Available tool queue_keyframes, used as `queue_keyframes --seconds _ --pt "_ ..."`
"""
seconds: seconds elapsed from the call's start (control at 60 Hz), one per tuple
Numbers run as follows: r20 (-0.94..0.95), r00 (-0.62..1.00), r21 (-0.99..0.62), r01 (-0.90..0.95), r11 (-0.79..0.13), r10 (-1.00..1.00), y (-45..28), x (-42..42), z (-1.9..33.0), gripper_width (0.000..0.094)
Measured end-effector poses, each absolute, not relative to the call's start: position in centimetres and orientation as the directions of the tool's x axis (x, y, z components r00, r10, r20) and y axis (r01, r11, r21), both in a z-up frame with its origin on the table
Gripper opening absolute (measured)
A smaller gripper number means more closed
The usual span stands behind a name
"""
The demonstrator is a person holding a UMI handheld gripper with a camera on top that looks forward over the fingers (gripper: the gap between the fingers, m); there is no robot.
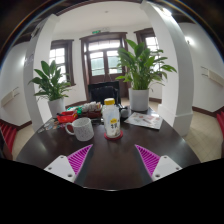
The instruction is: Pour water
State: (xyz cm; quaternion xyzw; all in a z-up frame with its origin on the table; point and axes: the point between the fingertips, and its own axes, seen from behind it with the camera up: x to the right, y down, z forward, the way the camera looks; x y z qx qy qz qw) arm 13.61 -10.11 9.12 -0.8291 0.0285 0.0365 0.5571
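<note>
The gripper (112, 158) is open, its 2 magenta pads (80, 157) spread over the dark round wooden table (110, 170). Just ahead stands a clear plastic bottle with a yellow cap (111, 117), beside a white ceramic mug (81, 129). Beyond stand 2 leafy potted plants (140, 70).

Upright yellow-capped bottle (111, 119) beside white mug (82, 129) on dark table, beyond open tongs (112, 160).

My two-finger gripper (113, 160) has pale grey, blocky fingers; each inner face carries a bright magenta pad (80, 157) ridged with fine diagonal lines like a grid.
</note>
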Motion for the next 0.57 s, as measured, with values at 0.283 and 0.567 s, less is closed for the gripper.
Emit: queue_keyframes --seconds 0.283,0.567 --pt "-0.043 0.997 -0.949 -0.061 -0.311 -0.065 -14.9 14.5 13.9 0.0828" --pt "-0.039 0.998 -0.952 -0.055 -0.300 -0.059 -16.6 13.7 15.3 0.0826"
